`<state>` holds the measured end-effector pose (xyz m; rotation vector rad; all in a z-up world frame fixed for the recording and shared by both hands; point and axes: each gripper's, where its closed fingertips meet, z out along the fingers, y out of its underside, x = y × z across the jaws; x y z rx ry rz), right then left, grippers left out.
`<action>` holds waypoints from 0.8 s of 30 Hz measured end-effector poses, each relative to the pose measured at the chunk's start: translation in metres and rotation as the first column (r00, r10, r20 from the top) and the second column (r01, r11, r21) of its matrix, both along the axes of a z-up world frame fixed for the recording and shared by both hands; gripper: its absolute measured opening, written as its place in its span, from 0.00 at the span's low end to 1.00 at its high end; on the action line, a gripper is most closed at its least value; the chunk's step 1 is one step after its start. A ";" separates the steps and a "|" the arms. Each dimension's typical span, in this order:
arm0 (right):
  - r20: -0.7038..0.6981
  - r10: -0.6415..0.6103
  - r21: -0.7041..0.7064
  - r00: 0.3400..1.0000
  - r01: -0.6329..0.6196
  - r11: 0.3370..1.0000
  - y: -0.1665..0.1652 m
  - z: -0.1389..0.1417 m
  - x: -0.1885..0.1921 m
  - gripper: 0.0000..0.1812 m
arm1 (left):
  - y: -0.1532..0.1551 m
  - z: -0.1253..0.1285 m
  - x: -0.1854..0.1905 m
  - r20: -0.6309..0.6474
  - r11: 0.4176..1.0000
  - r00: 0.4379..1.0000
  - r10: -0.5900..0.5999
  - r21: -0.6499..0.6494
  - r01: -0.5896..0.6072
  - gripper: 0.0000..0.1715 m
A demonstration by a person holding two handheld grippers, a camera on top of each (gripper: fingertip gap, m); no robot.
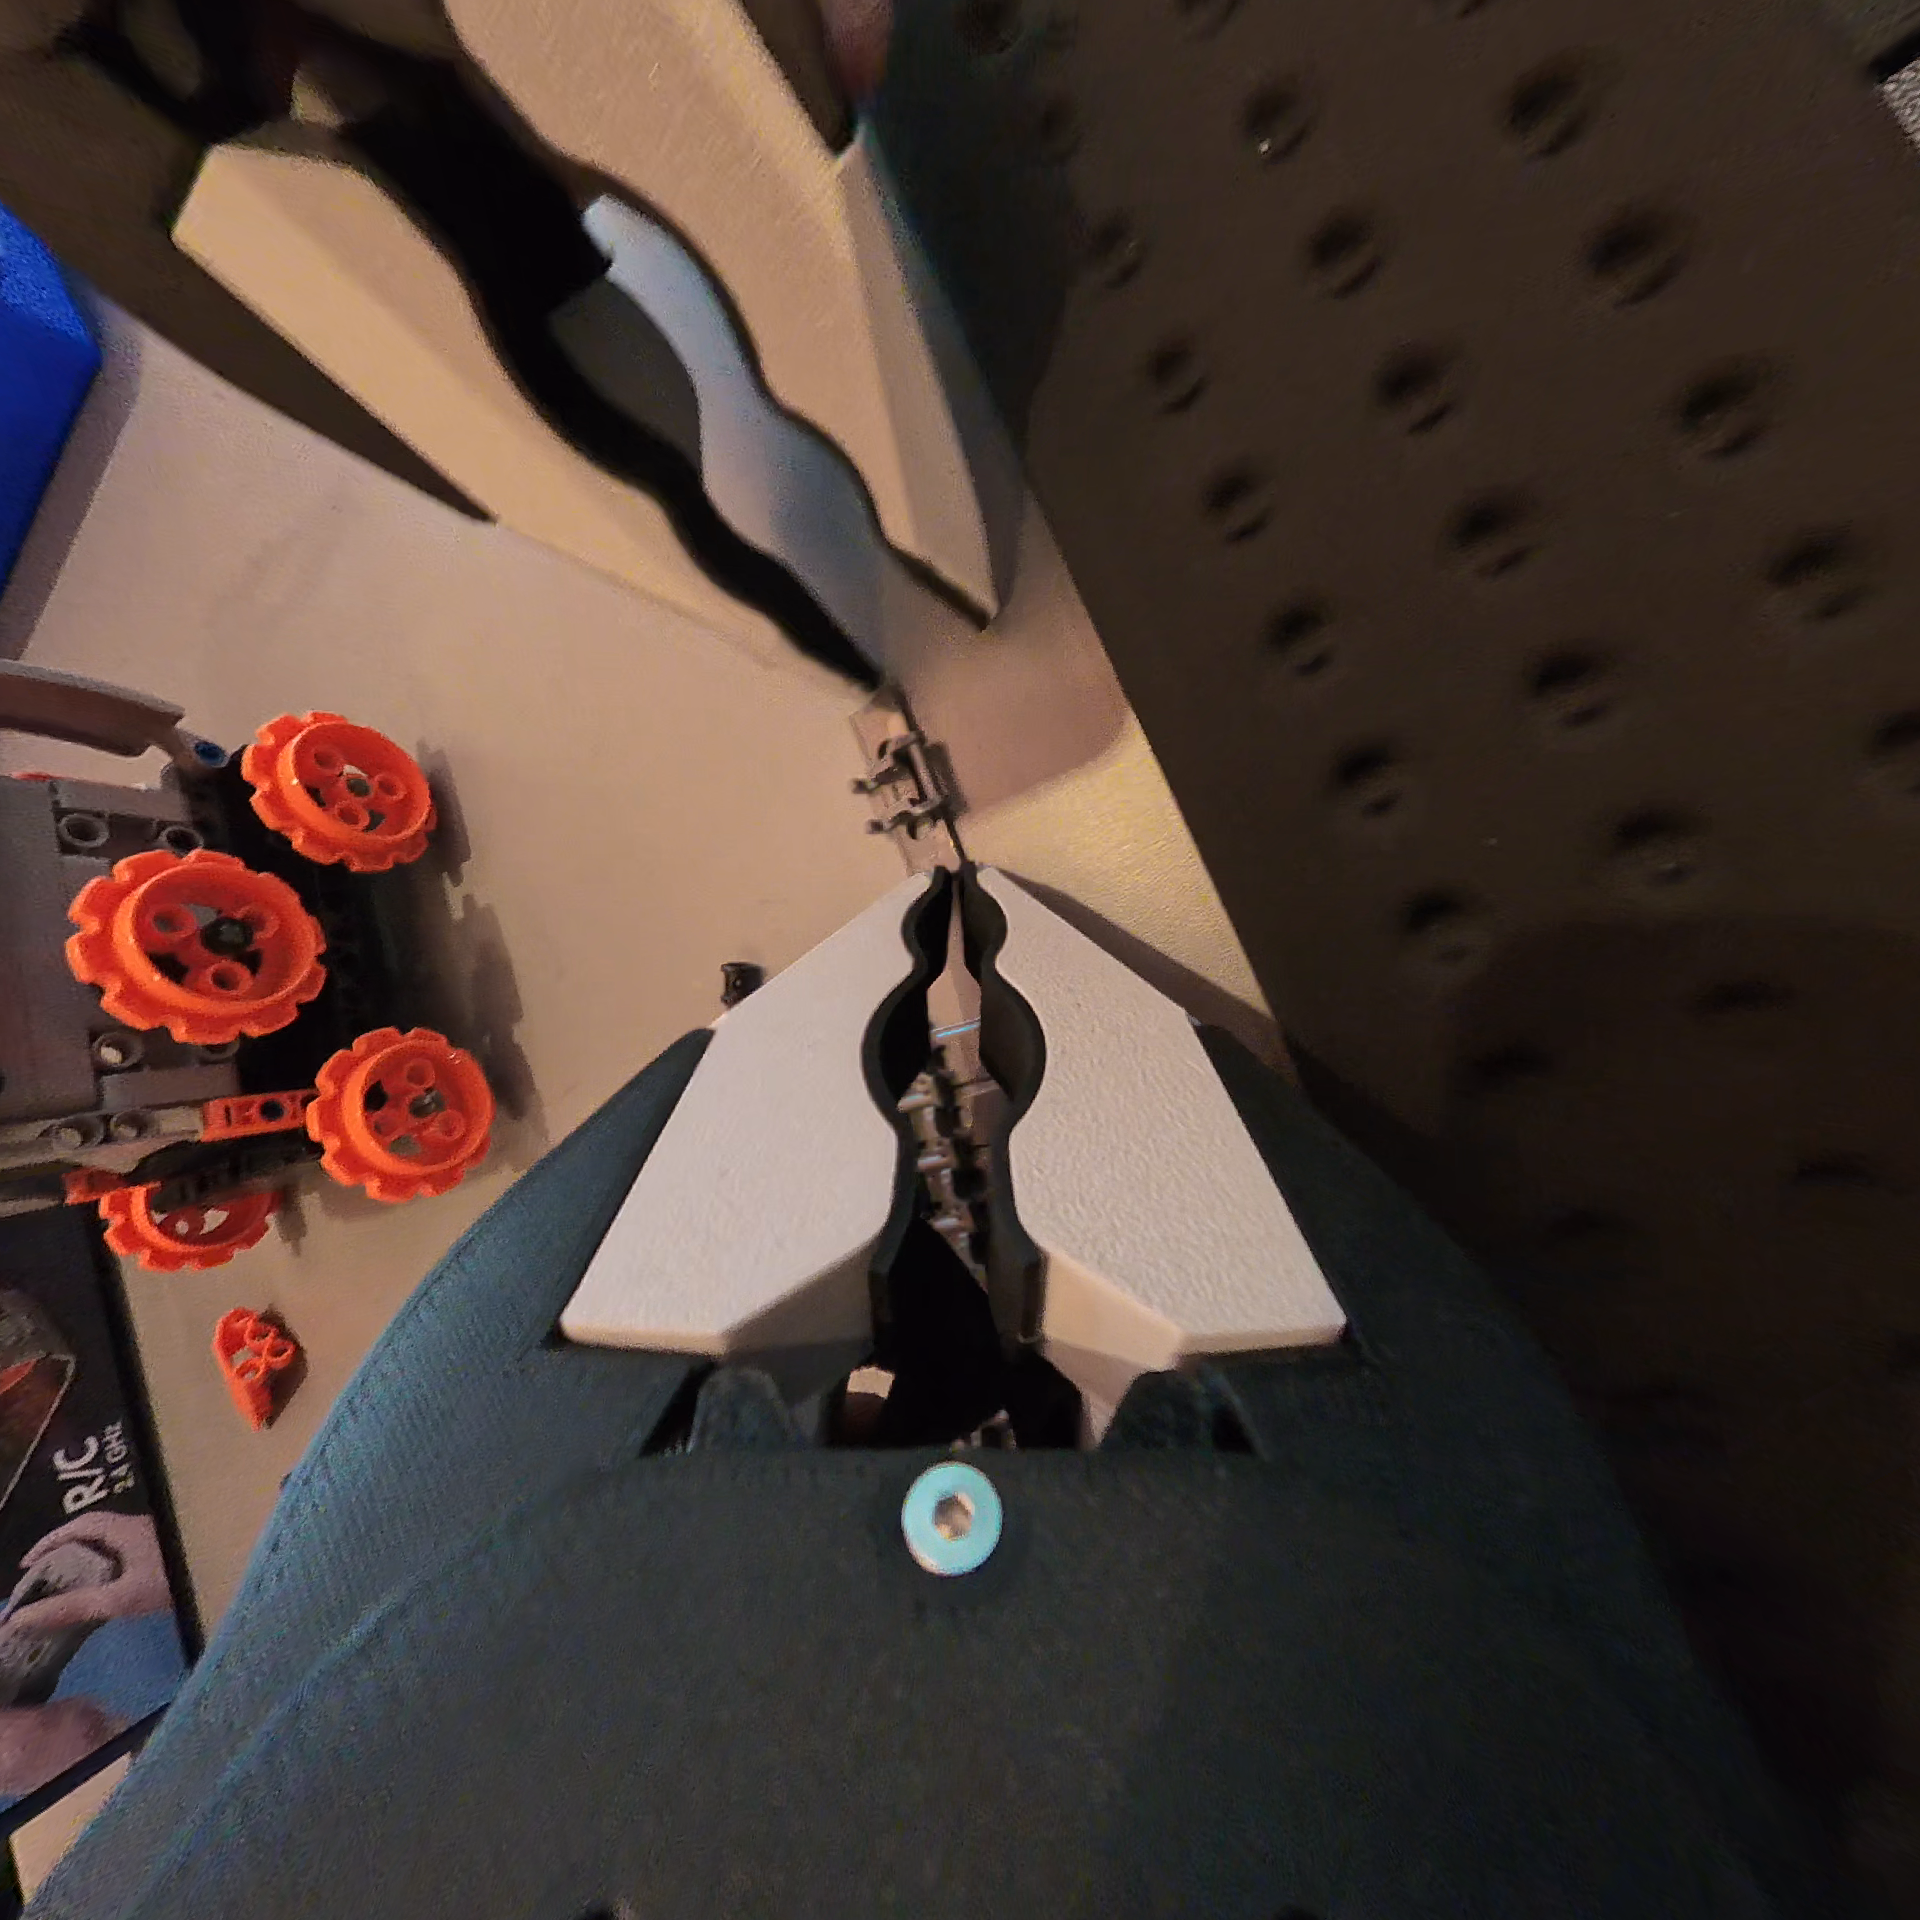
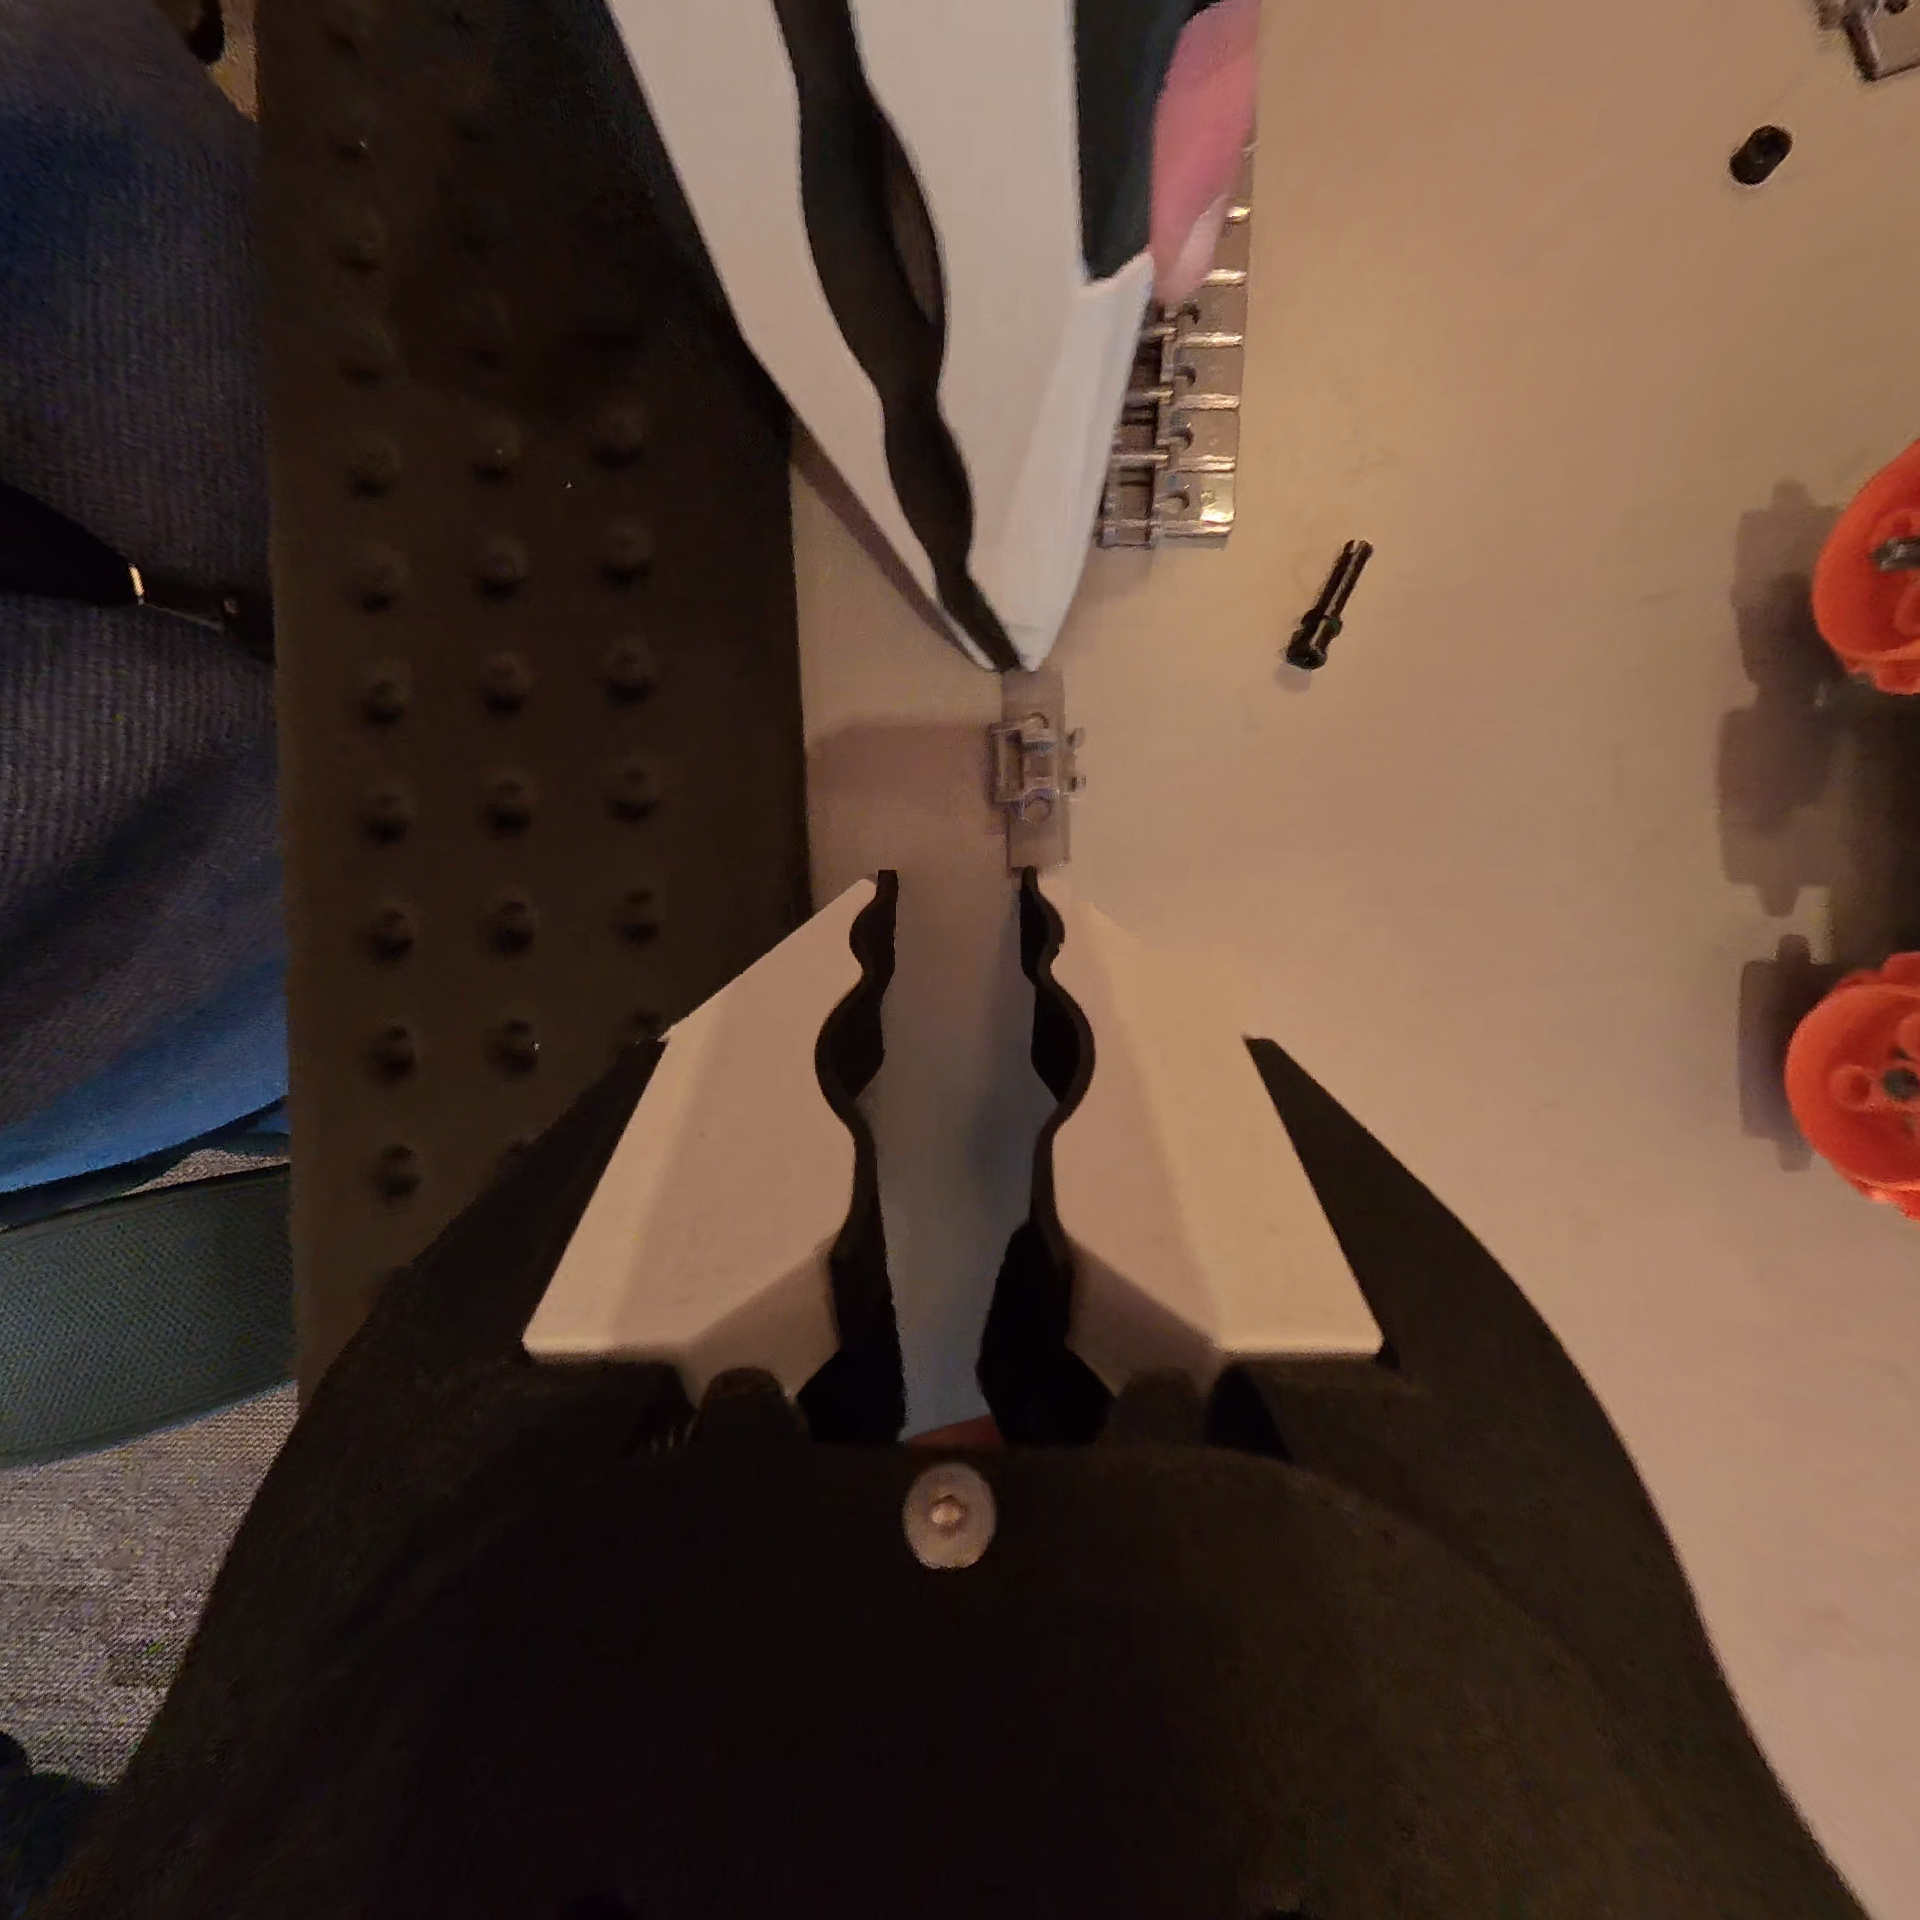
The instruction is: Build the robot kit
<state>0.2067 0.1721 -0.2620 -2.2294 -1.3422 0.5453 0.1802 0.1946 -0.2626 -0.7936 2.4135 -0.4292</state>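
Left gripper (image 1: 951, 883): jaws clenched tip to tip, apparently pinching one end of a short grey plastic pair of hinged track links (image 2: 1034, 774) (contact is tiny, so not certain). The link pair lies flat on the beige table top (image 1: 520, 675), directly between the two tools.

Right gripper (image 2: 954, 883): jaws released, spread apart, holding nothing. Its one fingertip sits at the opposite end of the link pair, touching or just beside it; I cannot tell which.

Judgement: a pinch so far out on the tips gives little purchase, and the hinge could swivel unless the pair is kept flat on the table.

Outward: a longer grey strip of joined track links (image 2: 1174, 416) lies beside the left gripper, with a person's finger (image 2: 1195, 156) near it. A small black pin (image 2: 1330, 603) lies apart. Farther off stands a grey brick-built vehicle with orange toothed wheels (image 1: 197, 945), and a loose orange piece (image 1: 255, 1361). A black studded mat (image 2: 499, 623) borders the table.

Writing: a printed cardboard box (image 1: 62, 1507) bears lettering and a picture (not transcribed).
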 end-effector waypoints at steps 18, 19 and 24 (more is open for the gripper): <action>0.017 0.026 0.049 1.000 -0.027 0.998 -0.006 -0.001 -0.011 0.09 | 0.009 0.001 0.010 0.008 0.998 0.998 0.069 0.004 -0.069 0.03; 0.022 0.030 0.062 0.999 -0.031 0.998 -0.005 0.001 -0.010 0.10 | 0.011 0.002 0.010 0.013 0.997 0.997 0.073 0.015 -0.073 0.03; -0.022 0.005 0.205 1.000 -0.001 0.979 0.020 0.018 -0.005 0.09 | 0.025 0.019 -0.002 0.038 0.994 0.993 0.113 0.001 -0.113 0.06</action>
